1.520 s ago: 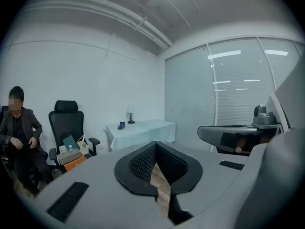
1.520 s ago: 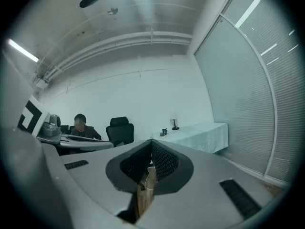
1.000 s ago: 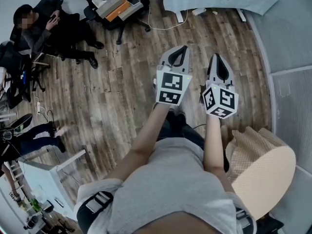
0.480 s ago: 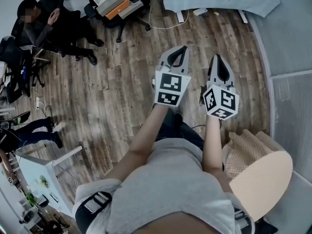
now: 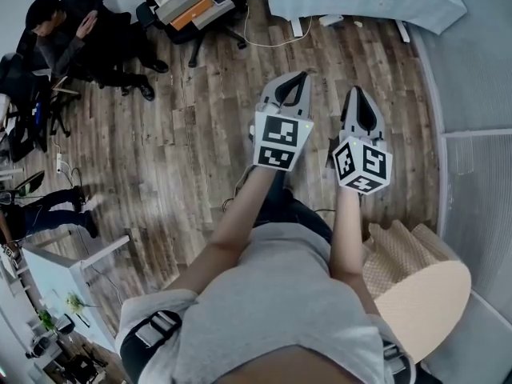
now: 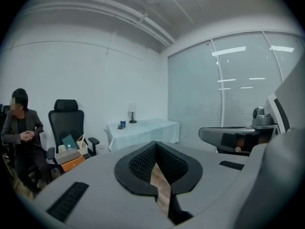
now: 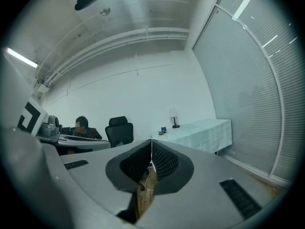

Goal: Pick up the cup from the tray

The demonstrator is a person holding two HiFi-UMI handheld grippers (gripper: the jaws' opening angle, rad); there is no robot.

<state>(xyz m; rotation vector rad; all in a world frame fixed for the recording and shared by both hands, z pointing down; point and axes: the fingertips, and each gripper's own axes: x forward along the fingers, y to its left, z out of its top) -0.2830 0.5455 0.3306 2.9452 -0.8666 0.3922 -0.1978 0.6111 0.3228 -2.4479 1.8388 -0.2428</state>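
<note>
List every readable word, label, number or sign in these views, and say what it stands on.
No text can be read in any view.
Left gripper and right gripper: black-and-white square marker patterns only, no letters or digits.
Stacked grey, orange and teal boxes: any print is too small to read.
</note>
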